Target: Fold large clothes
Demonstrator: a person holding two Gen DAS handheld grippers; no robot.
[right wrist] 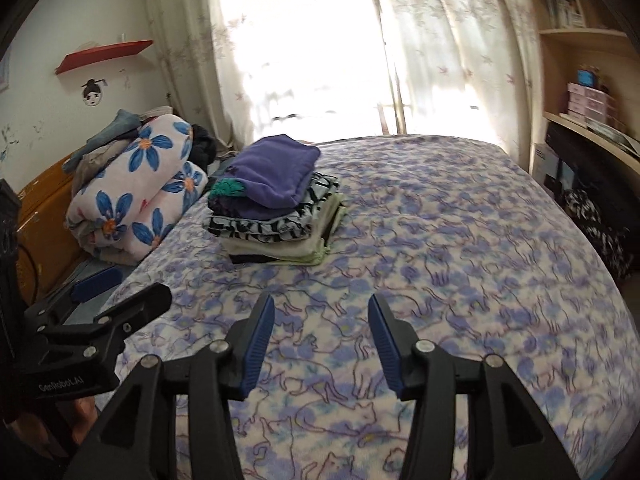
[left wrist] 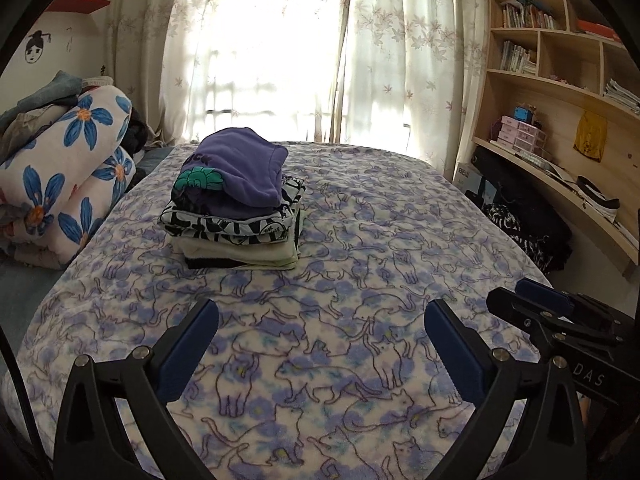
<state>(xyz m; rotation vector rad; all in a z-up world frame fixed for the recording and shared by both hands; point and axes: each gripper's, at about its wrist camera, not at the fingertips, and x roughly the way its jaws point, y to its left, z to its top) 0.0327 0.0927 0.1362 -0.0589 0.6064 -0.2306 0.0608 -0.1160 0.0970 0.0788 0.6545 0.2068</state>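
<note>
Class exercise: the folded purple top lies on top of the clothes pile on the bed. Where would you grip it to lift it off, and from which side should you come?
Grip the folded purple top at its thick rounded right-hand edge, which overhangs the black-and-white garment beneath. Come from the open blanket side, probably low and level, since the flowered quilt crowds the left.

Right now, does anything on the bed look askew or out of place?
Only slightly: the purple top sits bunched and skewed on the stack, overhanging its left edge rather than lying square. Both grippers, left and right, are open and hold nothing.
</note>
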